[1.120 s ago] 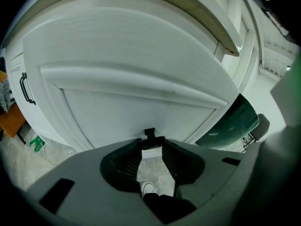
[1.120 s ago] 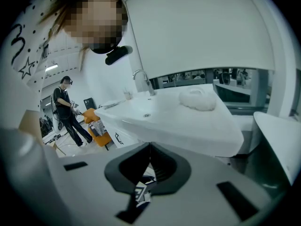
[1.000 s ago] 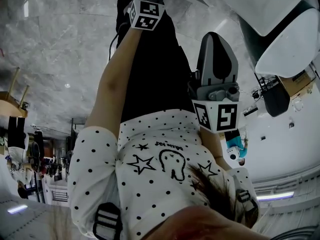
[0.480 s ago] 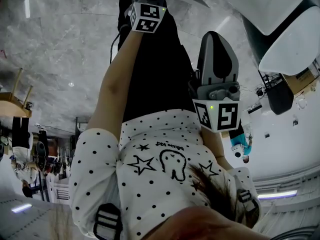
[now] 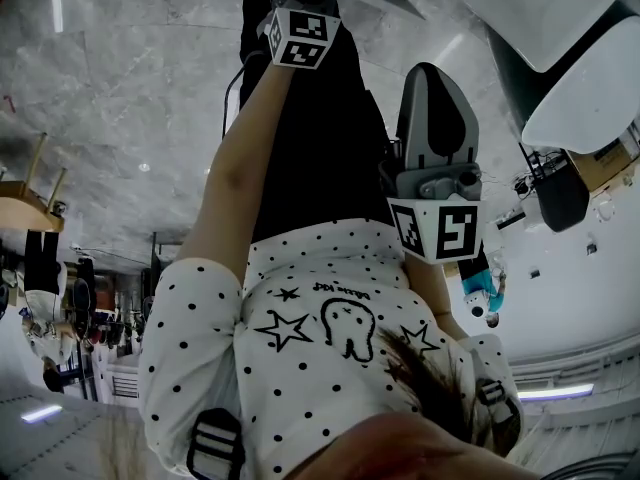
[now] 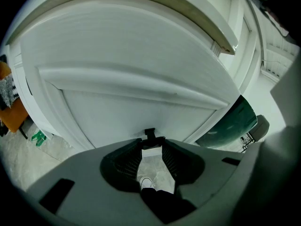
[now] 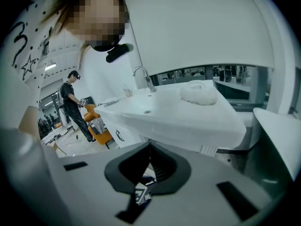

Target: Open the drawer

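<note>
In the left gripper view a white drawer front fills the frame, with a small black handle low on it. My left gripper has its two ribbed fingers drawn in around that handle at their tips. In the head view the left gripper reaches up to the white cabinet edge, its jaws hidden. My right gripper is held back near the person's body. Its fingers meet at the tips in the right gripper view, with nothing between them.
A white counter carries a sink with a tap and a white fluffy lump. Its cabinet has a black handle. A person stands by orange chairs. A dark green rounded body sits right of the drawer.
In the head view the left gripper's marker cube has drifted slightly right along the cabinet edge. The right gripper has stayed almost in place.
</note>
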Action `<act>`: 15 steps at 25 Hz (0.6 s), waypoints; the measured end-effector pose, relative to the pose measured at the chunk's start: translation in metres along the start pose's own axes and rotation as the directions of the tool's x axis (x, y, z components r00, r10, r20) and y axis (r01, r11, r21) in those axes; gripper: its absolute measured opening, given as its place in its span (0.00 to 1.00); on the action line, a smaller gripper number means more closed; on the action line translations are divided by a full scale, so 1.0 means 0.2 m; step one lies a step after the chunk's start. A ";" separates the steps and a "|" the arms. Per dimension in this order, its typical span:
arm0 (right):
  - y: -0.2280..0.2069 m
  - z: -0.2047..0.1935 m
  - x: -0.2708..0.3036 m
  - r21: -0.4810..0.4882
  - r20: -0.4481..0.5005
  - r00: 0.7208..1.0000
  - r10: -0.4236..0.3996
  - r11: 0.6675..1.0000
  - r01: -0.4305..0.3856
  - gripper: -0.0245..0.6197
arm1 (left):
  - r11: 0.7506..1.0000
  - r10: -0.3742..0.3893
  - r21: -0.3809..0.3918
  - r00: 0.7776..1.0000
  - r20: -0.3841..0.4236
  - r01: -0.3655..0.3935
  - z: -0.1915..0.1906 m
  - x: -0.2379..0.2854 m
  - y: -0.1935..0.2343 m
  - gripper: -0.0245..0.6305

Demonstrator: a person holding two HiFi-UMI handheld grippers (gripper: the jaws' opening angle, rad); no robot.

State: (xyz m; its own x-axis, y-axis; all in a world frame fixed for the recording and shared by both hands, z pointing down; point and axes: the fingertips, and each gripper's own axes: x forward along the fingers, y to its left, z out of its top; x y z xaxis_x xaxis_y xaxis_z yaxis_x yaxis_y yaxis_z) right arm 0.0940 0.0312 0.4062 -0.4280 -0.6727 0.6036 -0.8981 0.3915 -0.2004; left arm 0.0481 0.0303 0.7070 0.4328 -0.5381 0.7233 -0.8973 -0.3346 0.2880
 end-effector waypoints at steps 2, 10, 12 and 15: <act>0.00 0.00 0.00 0.001 0.000 1.000 0.001 1.000 -0.001 0.06 | 1.000 0.004 -0.004 1.000 0.002 -0.004 0.00 0.00 0.00 0.24; -0.02 -0.02 -0.03 0.007 -0.002 1.000 -0.005 1.000 0.005 0.06 | 1.000 0.006 -0.006 1.000 0.014 -0.006 0.02 0.00 -0.02 0.24; -0.02 -0.02 -0.03 0.008 -0.002 1.000 -0.006 1.000 0.006 0.06 | 1.000 0.006 -0.011 1.000 0.016 -0.006 0.03 0.00 -0.02 0.24; -0.02 -0.02 -0.02 0.010 -0.003 1.000 -0.009 1.000 0.009 0.06 | 1.000 0.008 -0.012 1.000 0.017 -0.008 0.03 0.01 -0.01 0.24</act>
State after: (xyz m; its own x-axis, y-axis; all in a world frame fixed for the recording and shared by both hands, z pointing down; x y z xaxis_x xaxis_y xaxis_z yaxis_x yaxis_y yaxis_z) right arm 0.0991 0.0345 0.4079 -0.4198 -0.6741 0.6077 -0.9027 0.3795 -0.2026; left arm 0.0505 0.0251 0.7042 0.4269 -0.5536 0.7150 -0.9016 -0.3210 0.2898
